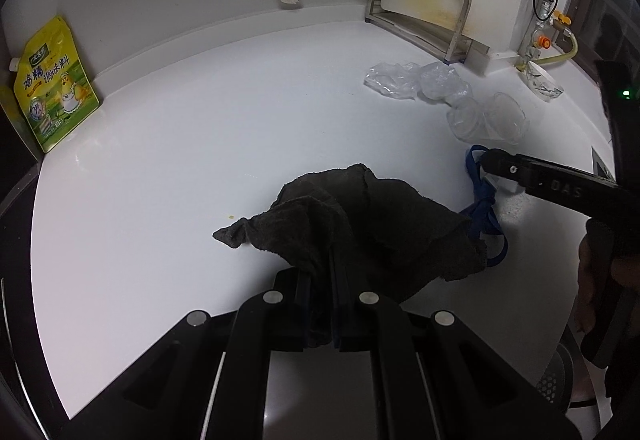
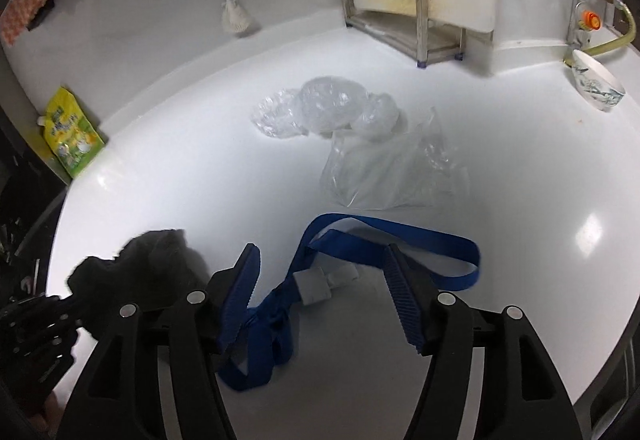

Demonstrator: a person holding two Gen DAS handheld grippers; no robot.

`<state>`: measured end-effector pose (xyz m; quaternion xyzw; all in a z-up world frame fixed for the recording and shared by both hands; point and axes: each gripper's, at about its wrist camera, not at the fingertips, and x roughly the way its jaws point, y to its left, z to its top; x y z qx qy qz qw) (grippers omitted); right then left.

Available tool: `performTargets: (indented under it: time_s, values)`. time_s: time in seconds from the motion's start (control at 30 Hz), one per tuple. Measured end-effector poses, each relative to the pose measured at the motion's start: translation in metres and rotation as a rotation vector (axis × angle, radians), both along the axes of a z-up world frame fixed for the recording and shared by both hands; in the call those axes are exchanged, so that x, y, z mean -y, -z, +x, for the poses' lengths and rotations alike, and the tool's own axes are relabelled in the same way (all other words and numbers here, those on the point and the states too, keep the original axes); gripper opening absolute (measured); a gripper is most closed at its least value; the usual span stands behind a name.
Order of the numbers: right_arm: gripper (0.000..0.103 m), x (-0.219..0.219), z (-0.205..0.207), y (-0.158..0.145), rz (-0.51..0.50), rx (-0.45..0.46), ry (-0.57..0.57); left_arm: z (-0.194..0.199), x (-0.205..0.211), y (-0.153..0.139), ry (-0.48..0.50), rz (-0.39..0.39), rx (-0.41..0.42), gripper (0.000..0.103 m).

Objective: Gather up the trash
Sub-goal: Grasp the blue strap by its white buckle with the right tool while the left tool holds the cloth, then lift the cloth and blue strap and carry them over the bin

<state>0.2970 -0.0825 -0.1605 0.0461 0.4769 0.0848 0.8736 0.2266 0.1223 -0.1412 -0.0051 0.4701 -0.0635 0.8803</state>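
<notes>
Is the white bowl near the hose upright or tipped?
Tipped. The bowl leans on its side on the counter, its opening facing up and left.

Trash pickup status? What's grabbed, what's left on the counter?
Nothing visibly binned. Left gripper is shut on the dark cloth. Right gripper is open astride the blue strap, not gripping. Clear plastic bags remain on the counter.

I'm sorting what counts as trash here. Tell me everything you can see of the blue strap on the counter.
The blue woven fabric strap lies loose on the white countertop, folded into flat loops with a knotted bunch near the camera. A small white-grey plastic clip sits on it mid-length. It lies between the open fingers of the right tool, not gripped; whether the left finger touches it is unclear. One end passes under the dark grey cloth.
</notes>
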Motion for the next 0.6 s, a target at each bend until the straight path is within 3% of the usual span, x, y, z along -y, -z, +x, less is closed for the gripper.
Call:
performTargets:
  time_s: [0.13,0.33,0.4,0.47,0.53,0.6]
  values:
    - [0.061,-0.001,-0.004,0.011,0.001,-0.04,0.007,0.003,-0.004,0.002,-0.002,-0.002,-0.004,0.008]
    - [0.06,-0.011,-0.016,0.016,-0.052,-0.029,-0.008,0.008,-0.006,0.001,-0.007,-0.007,-0.002,0.008]
    - [0.049,-0.016,-0.02,0.016,-0.067,-0.017,-0.024,0.009,-0.006,0.002,-0.008,-0.011,-0.004,0.008]
    - [0.03,-0.02,-0.023,0.015,-0.063,-0.013,-0.04,0.011,-0.005,0.001,-0.006,-0.015,-0.003,0.008]
    - [0.022,-0.023,-0.024,0.016,-0.057,-0.012,-0.047,0.013,-0.005,0.0,-0.002,-0.024,-0.003,0.007]
    - [0.019,-0.023,-0.026,0.014,-0.042,-0.004,-0.037,0.014,-0.004,-0.002,0.0,-0.037,-0.001,0.007]
